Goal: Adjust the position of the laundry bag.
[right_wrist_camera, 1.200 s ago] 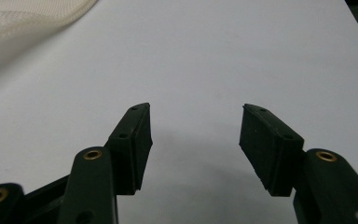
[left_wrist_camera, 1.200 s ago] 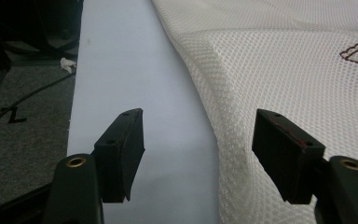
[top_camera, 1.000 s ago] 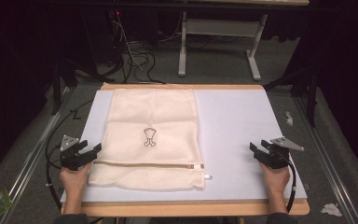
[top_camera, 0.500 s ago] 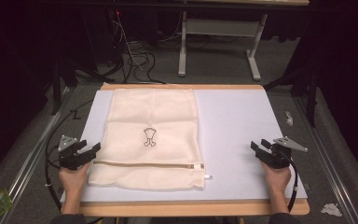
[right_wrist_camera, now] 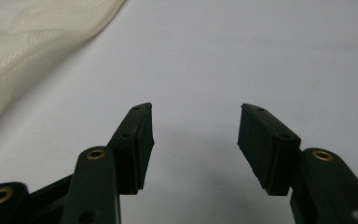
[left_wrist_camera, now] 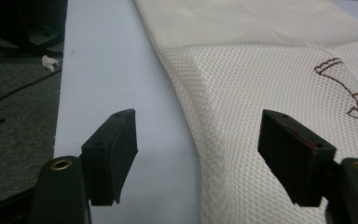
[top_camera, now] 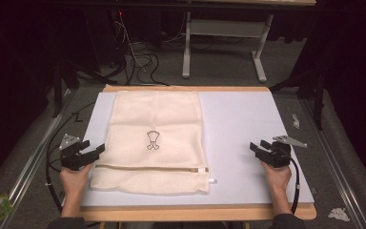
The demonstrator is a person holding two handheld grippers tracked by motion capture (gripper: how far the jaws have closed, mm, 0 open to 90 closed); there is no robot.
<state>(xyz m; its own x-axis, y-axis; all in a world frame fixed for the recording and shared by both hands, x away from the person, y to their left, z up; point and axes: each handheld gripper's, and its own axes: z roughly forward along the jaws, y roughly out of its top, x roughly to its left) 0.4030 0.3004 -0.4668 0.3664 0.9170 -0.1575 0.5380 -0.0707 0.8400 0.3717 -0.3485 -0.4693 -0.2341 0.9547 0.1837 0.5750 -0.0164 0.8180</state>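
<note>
Step in hand, as judged: approach to the mesh bag (top_camera: 153, 142). The bag lies flat on the left half of the white table (top_camera: 248, 124), zipper edge toward the person.

Left gripper (top_camera: 95, 150): positioned just beside the bag's left edge. Its jaws have just been opening and now stand wide; in the left gripper view the bag edge (left_wrist_camera: 200, 140) runs between them, but the pads do not press on it.

Right gripper (top_camera: 256, 148): well apart from the bag, over bare table, jaws released and empty.

Next move, likely: advance the left gripper onto the edge and clench; bring the right gripper across to the bag.

Count: one bag, one zipper (top_camera: 152, 168), one printed emblem (top_camera: 153, 140), two grippers.
</note>
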